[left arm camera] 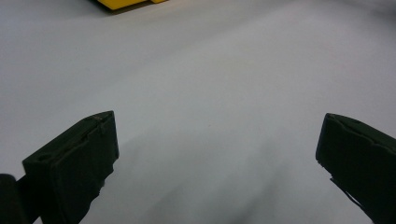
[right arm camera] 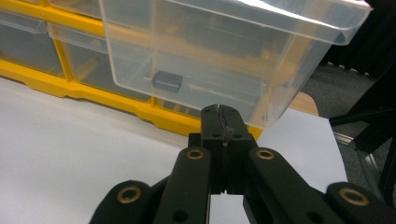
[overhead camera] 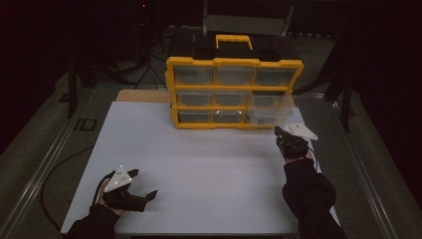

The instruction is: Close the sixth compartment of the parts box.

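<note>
A yellow organizer [overhead camera: 234, 62] with clear drawers stands at the back of the white board [overhead camera: 199, 159]. Its middle-right drawer [overhead camera: 271, 107] is pulled out toward me. In the right gripper view that clear drawer [right arm camera: 224, 46] hangs just above and beyond my right gripper [right arm camera: 222, 111], and a small dark block [right arm camera: 166, 80] lies inside it. My right gripper [overhead camera: 278, 132] is shut, its jaws pressed together with nothing between them, just in front of the drawer. My left gripper [overhead camera: 144, 183] rests near the board's front left corner, open [left arm camera: 217, 140] over bare white surface.
A yellow corner of the organizer [left arm camera: 123, 3] shows far off in the left gripper view. A grey chair [overhead camera: 246, 22] stands behind the organizer. Metal rails [overhead camera: 50, 149] border the board on both sides, and a cable [overhead camera: 54, 169] trails at the left.
</note>
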The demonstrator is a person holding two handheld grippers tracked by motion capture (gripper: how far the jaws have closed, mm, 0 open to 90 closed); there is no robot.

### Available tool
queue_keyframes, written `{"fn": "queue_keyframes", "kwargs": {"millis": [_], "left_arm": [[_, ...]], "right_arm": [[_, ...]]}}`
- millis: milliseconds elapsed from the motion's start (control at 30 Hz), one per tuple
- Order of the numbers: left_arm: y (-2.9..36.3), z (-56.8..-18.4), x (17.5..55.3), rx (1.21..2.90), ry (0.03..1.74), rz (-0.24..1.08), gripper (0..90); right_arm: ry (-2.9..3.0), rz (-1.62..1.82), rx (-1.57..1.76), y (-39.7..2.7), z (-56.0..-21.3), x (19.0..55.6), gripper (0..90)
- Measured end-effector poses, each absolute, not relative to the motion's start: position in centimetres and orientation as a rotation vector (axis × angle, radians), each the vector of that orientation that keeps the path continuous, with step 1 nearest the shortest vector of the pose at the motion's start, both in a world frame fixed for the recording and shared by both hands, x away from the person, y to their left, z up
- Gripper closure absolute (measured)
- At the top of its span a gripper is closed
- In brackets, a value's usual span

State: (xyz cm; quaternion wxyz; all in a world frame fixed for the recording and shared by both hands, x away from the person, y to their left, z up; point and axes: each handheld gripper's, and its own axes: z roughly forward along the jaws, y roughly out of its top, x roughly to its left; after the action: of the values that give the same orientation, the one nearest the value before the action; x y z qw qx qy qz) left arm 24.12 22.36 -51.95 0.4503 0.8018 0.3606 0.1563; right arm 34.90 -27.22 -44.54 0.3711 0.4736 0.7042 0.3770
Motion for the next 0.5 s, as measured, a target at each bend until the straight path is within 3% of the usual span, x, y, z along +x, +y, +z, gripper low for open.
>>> {"fn": "queue_keyframes", "kwargs": {"millis": [500], "left_arm": [[22.4, -51.9, 24.1, 1.983, 0.891, 0.390, 0.0]], "right_arm": [[1.793, 0.967, 1.219, -27.3, -43.8, 36.1, 90.0]]}}
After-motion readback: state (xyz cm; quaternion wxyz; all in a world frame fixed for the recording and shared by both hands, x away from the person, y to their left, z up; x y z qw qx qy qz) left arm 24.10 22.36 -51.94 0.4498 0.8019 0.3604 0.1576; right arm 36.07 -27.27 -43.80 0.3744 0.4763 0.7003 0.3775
